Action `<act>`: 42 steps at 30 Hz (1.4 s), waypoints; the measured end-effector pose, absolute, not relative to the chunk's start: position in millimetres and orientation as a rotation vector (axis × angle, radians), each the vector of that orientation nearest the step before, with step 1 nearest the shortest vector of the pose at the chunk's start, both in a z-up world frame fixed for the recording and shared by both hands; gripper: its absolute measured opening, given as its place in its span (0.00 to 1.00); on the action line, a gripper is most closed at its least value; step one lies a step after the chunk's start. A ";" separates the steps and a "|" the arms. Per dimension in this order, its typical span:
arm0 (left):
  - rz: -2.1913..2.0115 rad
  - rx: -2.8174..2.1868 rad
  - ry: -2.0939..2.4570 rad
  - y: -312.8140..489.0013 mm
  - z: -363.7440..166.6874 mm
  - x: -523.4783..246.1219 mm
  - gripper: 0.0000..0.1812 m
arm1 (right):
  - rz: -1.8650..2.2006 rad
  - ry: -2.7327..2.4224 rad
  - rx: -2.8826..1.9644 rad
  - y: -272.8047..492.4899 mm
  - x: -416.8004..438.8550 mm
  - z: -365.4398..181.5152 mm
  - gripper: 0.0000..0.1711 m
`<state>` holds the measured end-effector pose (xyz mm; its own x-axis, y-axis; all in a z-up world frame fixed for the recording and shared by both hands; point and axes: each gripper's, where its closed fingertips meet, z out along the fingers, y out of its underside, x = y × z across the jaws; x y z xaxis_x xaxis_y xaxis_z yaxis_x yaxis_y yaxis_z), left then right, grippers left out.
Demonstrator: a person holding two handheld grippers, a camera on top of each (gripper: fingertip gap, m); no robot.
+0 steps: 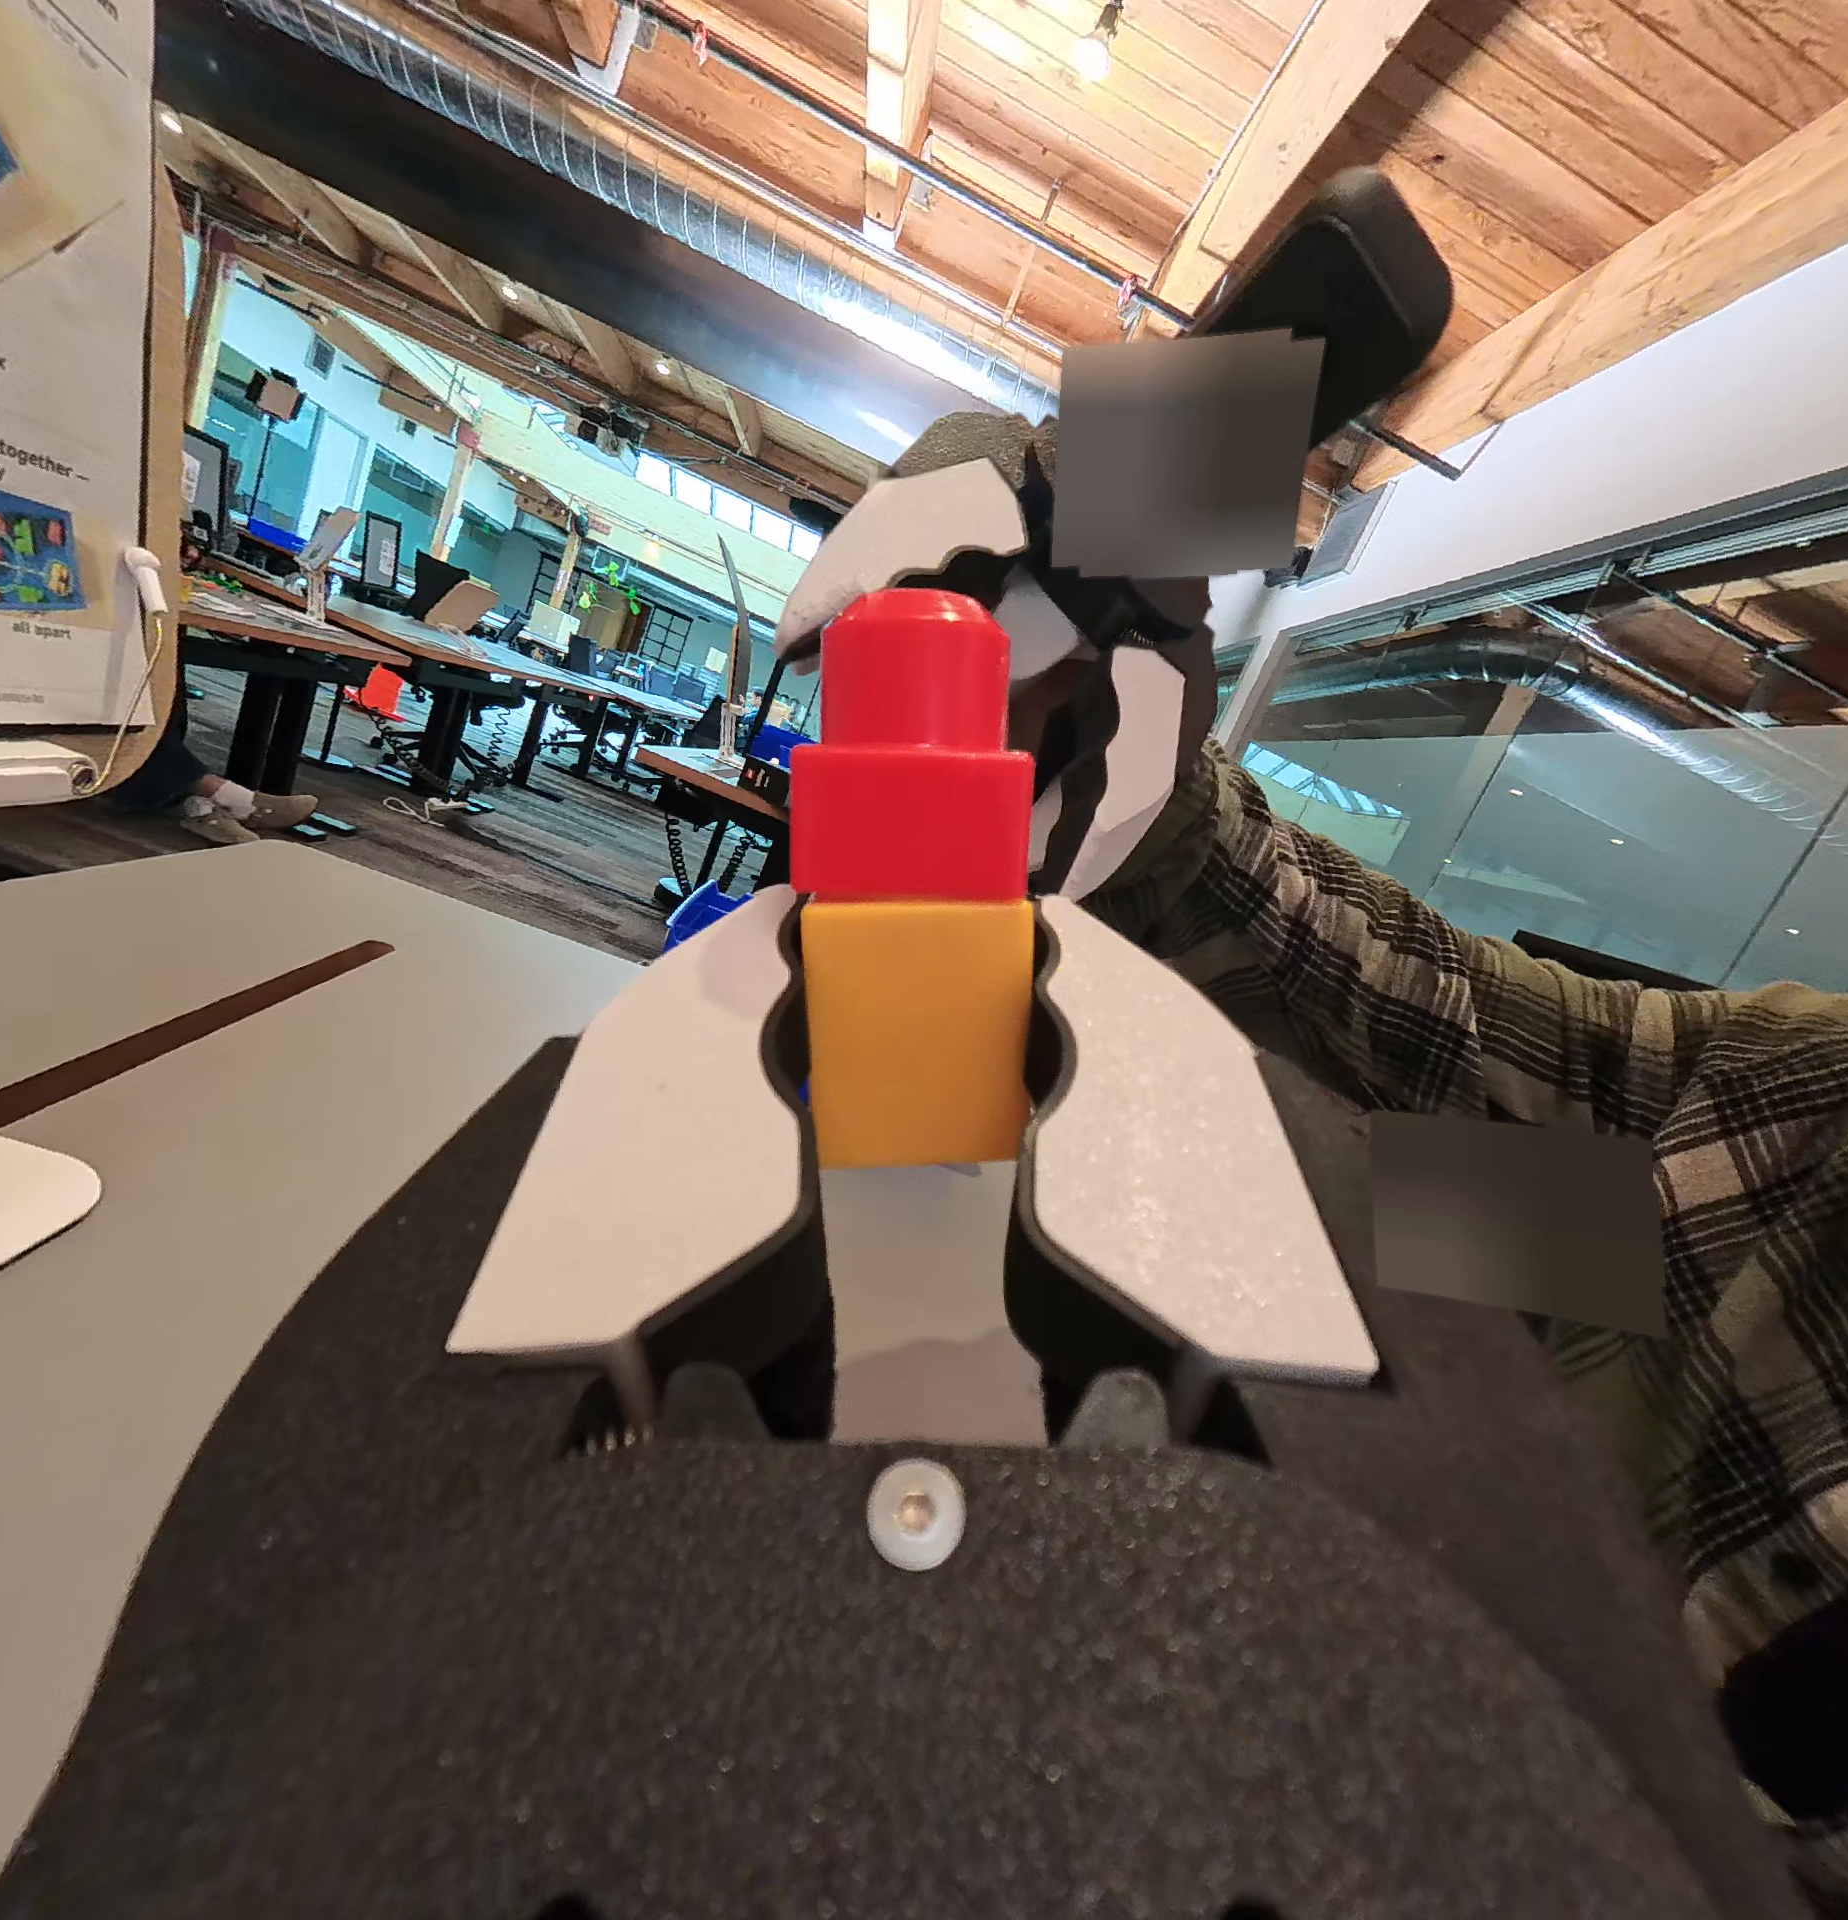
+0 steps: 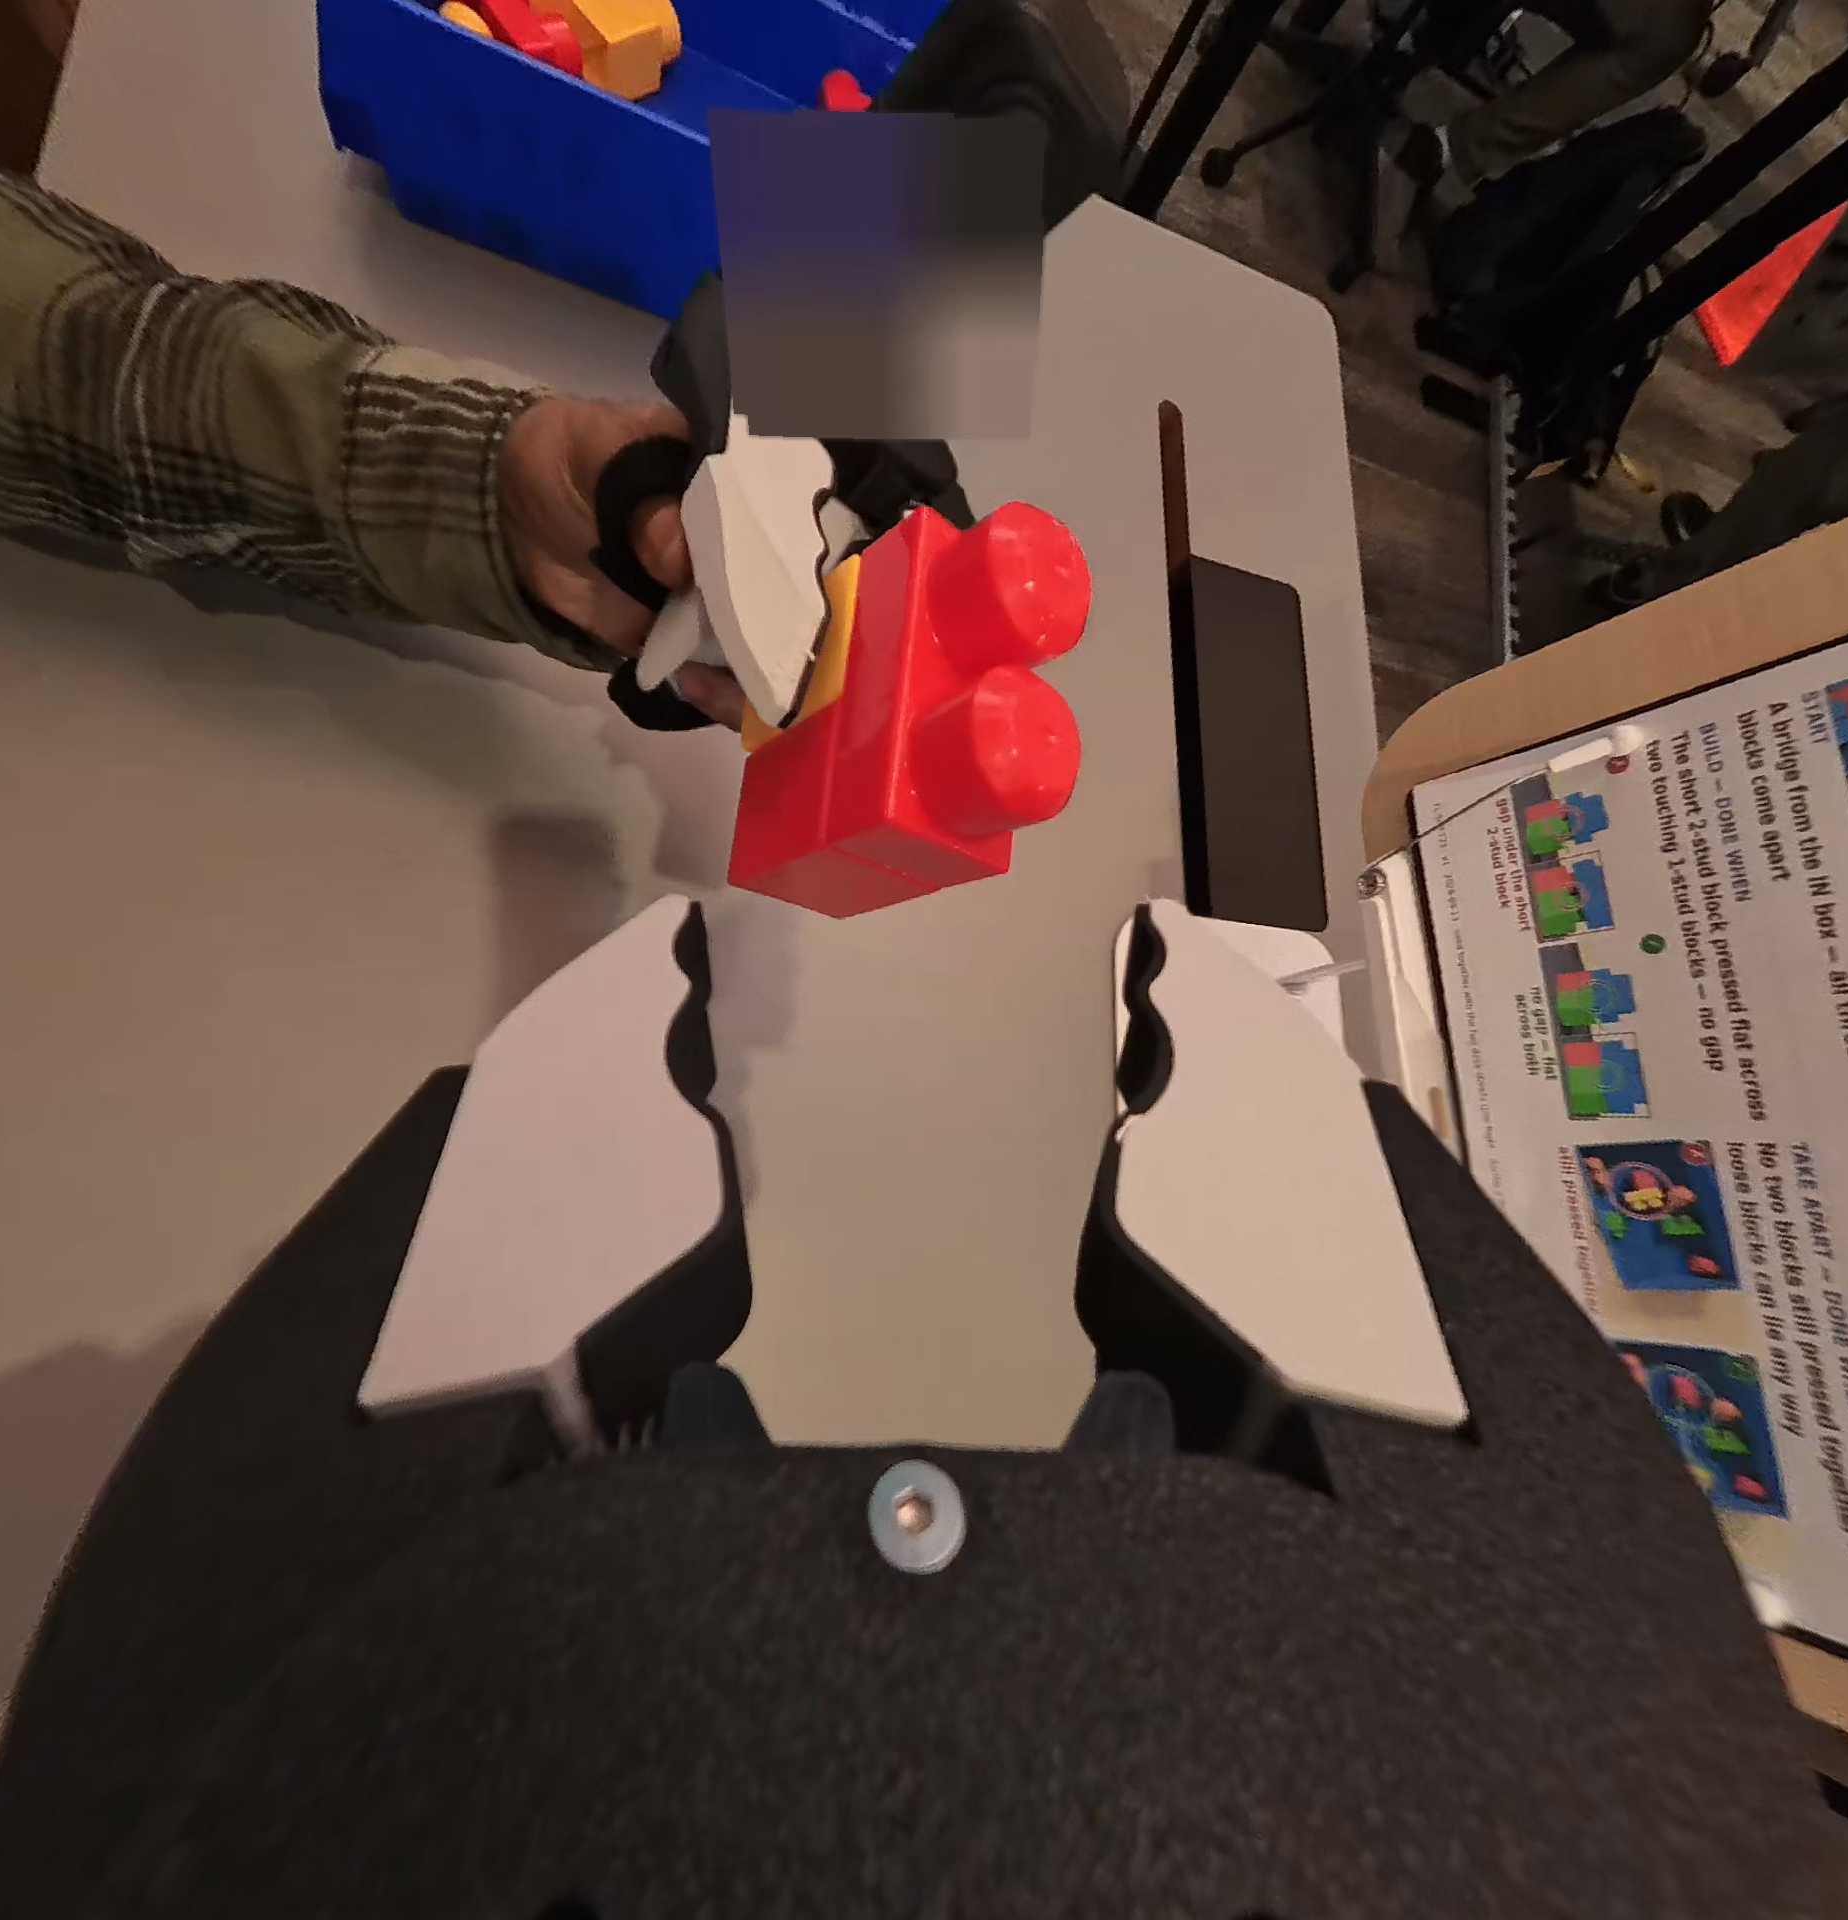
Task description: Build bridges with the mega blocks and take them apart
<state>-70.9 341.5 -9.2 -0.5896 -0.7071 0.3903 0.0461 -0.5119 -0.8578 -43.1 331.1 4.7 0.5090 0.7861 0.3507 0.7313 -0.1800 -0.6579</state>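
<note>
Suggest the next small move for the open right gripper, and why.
Probably advance the right gripper and close on the red block. Its jaws stand open and empty just short of it, while the left gripper clamps only the yellow block beneath.

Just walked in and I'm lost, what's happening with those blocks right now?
A person is holding a gripper in each hand over a white table. The left gripper has its jaws shut on a yellow block, and a red block with two studs is pressed onto it, all lifted off the table. The right gripper is open and empty, facing the red block but not touching it. A blue bin behind holds more blocks.
</note>
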 end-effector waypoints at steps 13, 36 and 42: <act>-2.065 -0.972 1.246 330.1 -7.2 -71.3 0.21 | 0.629 -0.997 -2.013 331.5 -64.6 16.6 0.26; -2.081 -0.916 1.252 326.0 -2.5 -73.1 0.21 | 0.743 -0.917 -2.103 334.8 -70.4 13.4 0.18; -2.024 -0.928 1.285 330.0 -7.0 -73.3 0.27 | 0.731 -0.880 -2.089 336.9 -61.2 18.8 0.18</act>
<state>-73.3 330.0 -7.0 -0.6012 -0.7580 0.2532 0.0934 -0.3813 -0.9197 -61.2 336.9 18.8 0.6023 0.7703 -0.2097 0.3479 -0.4897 -0.7995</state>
